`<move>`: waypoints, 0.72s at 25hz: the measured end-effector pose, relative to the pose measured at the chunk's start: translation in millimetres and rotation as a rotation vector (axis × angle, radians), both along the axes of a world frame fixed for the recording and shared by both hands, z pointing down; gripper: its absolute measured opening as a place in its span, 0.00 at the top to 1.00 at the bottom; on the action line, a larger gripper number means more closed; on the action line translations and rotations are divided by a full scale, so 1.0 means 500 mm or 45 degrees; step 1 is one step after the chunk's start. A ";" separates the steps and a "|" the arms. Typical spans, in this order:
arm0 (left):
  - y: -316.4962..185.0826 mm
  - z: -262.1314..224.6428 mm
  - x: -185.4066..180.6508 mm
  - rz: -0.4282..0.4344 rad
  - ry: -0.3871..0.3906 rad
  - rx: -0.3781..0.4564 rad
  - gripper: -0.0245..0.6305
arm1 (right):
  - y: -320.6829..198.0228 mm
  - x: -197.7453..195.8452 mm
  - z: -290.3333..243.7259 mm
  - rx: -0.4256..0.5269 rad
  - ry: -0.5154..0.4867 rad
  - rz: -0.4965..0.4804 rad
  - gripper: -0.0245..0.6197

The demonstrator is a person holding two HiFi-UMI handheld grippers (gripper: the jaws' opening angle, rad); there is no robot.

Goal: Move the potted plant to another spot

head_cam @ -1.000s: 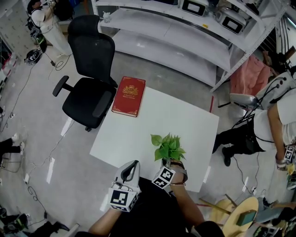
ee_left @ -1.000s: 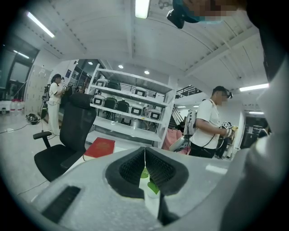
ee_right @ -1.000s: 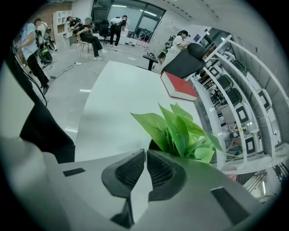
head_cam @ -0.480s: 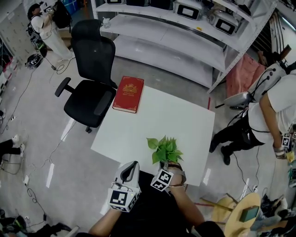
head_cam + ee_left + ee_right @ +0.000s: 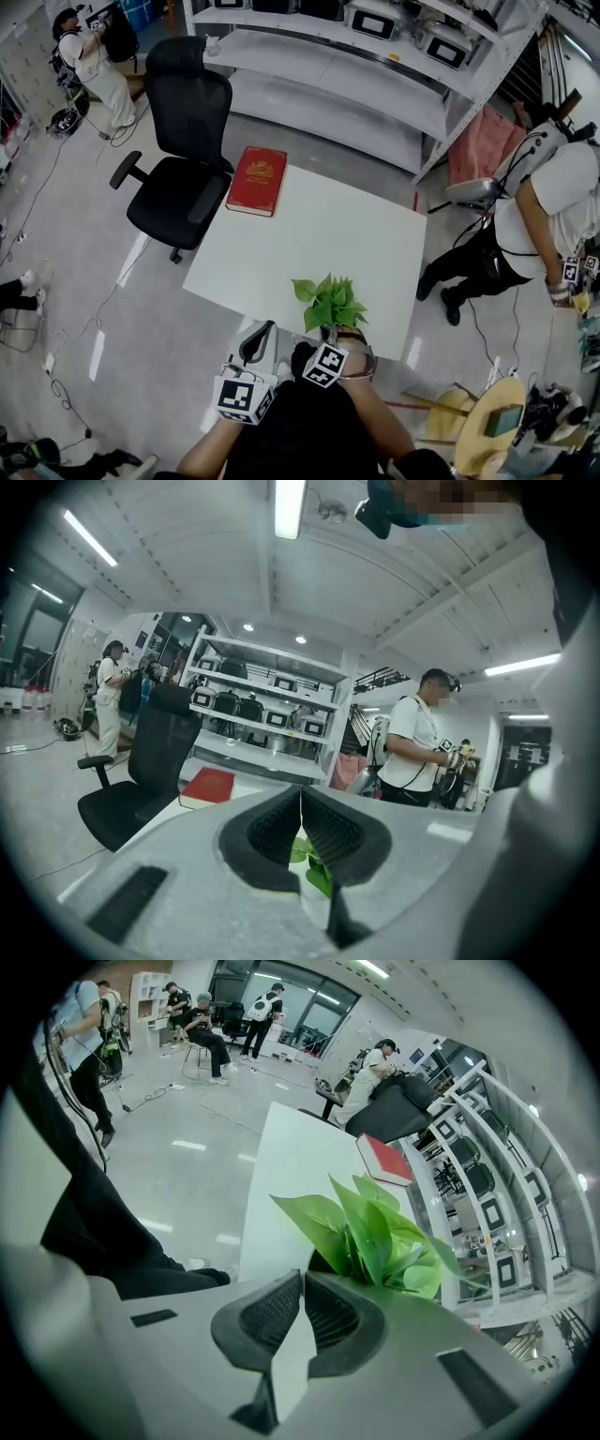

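Both closed: right tool [image 5: 302, 1277] pinches leafy green potted plant [image 5: 330, 302], left tool [image 5: 301, 794] empty.

The person wears a black top [image 5: 314, 433]; the forearms are uncovered. The left hand-held gripper [image 5: 262, 336] has a rounded, light grey plastic shell and a cube [image 5: 242, 397] printed with black-and-white square markers. The right hand-held gripper [image 5: 339, 339] has a like marker cube [image 5: 325, 365]. In the gripper views, both have broad, smooth grey jaws lined with black ribbed pads [image 5: 272, 832]. Black rectangular slots [image 5: 155, 1317] are set into the grey shell.
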State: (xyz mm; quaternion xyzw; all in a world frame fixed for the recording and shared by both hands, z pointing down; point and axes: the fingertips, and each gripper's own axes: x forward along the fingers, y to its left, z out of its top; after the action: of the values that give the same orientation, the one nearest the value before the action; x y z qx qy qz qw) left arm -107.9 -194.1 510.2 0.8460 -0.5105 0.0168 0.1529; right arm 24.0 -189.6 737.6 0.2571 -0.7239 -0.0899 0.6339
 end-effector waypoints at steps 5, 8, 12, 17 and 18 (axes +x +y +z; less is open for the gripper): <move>0.017 0.012 0.000 -0.024 0.018 -0.020 0.93 | 0.028 0.005 0.010 -0.008 0.007 -0.015 0.94; 0.023 0.021 0.006 -0.022 0.017 -0.026 0.93 | 0.042 0.009 0.028 -0.019 0.027 -0.031 0.94; 0.034 0.027 0.025 -0.026 0.024 -0.043 0.93 | 0.059 0.017 0.049 -0.033 0.043 -0.056 0.94; 0.033 0.032 0.042 -0.030 0.016 -0.052 0.93 | 0.065 0.024 0.069 -0.050 0.060 -0.073 0.94; 0.033 0.033 0.043 -0.032 0.016 -0.055 0.93 | 0.066 0.025 0.073 -0.050 0.065 -0.079 0.94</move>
State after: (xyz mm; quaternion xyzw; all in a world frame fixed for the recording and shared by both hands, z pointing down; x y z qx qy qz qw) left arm -86.2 -177.4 526.9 0.8361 -0.5198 0.0204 0.1744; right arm 36.4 -156.7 773.8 0.2197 -0.7167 -0.1018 0.6540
